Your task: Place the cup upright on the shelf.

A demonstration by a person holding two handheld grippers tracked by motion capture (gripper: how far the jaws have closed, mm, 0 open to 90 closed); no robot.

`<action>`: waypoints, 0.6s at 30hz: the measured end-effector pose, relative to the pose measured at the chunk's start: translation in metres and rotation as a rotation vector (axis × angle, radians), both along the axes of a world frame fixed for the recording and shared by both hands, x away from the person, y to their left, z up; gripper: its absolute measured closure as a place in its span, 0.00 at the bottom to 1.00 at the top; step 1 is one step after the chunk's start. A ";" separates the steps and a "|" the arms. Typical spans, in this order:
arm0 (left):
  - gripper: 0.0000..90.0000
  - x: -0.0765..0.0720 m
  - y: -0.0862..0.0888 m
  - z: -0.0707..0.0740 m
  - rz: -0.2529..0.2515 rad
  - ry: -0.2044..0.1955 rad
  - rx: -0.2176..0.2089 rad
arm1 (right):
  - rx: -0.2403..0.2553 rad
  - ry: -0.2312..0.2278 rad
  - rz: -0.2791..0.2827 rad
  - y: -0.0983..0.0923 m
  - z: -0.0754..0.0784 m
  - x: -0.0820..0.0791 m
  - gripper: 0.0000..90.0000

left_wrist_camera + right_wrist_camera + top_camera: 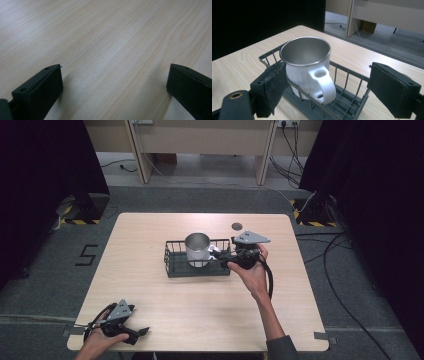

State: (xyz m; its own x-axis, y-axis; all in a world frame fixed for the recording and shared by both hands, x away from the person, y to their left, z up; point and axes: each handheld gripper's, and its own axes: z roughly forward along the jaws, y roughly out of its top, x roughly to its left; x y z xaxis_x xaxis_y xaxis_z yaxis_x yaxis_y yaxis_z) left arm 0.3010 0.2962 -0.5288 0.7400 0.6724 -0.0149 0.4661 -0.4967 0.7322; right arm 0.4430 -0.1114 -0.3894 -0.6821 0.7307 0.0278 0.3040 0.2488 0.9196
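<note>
Wooden table (200, 310) holds a wire basket (172, 265) with a mug (197, 249); right gripper (225, 259), jaws spread, seemingly approaches its handle (324, 85), needing closure next; left gripper (140, 334) rests spread.

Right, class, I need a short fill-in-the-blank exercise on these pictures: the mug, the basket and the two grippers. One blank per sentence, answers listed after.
1. The white mug stands upright inside the wire ____ on the table.
2. The mug's handle points toward the ____ gripper.
3. The jaws of the left gripper are ____, with bare wood between them.
4. The inside of the mug is shiny ____.

Missing words: basket; right; open; metal
</note>
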 end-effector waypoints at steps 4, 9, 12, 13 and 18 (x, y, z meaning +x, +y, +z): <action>0.00 0.000 0.000 0.000 0.001 -0.001 -0.002 | -0.002 0.001 0.000 -0.004 -0.004 -0.004 0.17; 0.00 0.000 0.000 0.000 -0.002 0.000 0.004 | -0.014 0.003 -0.005 -0.009 -0.011 -0.010 0.17; 0.00 0.000 0.000 0.000 0.000 0.000 0.002 | -0.028 0.001 -0.012 -0.012 -0.016 -0.015 0.17; 0.00 0.000 0.000 0.000 0.000 0.000 0.002 | -0.031 0.001 -0.013 -0.013 -0.018 -0.016 0.17; 0.00 0.000 0.000 0.000 0.000 0.000 0.002 | -0.033 0.006 -0.016 -0.018 -0.027 -0.026 0.17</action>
State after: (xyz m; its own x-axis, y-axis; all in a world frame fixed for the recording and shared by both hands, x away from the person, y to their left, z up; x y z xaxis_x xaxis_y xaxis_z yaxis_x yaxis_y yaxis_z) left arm 0.3010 0.2963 -0.5288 0.7400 0.6725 -0.0136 0.4661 -0.4981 0.7312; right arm 0.4166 -0.1291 -0.4165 -0.6705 0.7418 0.0077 0.3140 0.2743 0.9089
